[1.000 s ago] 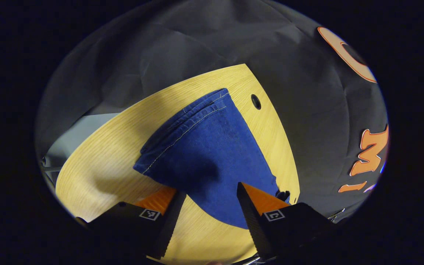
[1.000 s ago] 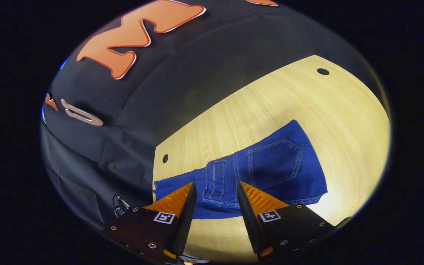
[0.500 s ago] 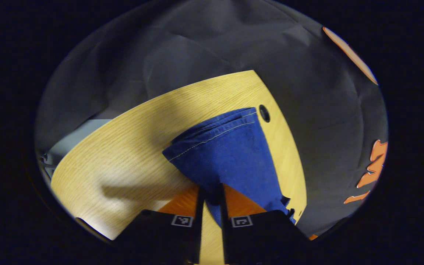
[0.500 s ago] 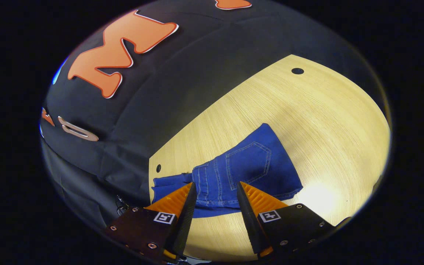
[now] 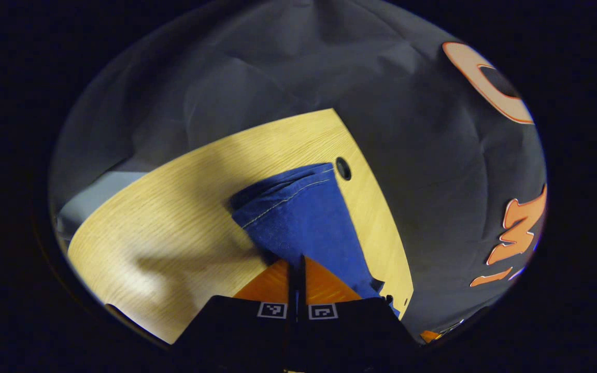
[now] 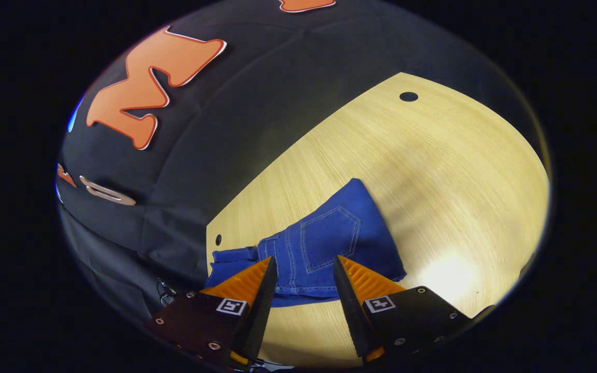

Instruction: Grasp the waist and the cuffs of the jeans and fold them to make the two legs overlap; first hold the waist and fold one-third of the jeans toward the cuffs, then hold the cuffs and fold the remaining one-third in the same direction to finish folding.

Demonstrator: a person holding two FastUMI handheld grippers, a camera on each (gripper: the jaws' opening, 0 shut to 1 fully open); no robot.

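Observation:
The blue jeans (image 5: 303, 217) lie on the wooden table (image 5: 174, 223). In the left gripper view their stitched cuff end points away from me, toward the table's far edge. My left gripper (image 5: 295, 265) is shut, and its fingers pinch the near edge of the leg fabric. In the right gripper view the jeans (image 6: 329, 241) lie with a back pocket facing up and a thinner layer sticking out to the left. My right gripper (image 6: 303, 272) is open above their near edge, with nothing between its fingers.
The table (image 6: 433, 171) has small round holes (image 5: 343, 168) (image 6: 408, 96) (image 6: 218, 239) near its edges. The black cloth wall hangs close behind the table. Bare wood lies to the right of the jeans in the right gripper view.
My left gripper went from wide open to shut on the jeans' leg. My right gripper stayed open and drew back, so the jeans look smaller and farther left.

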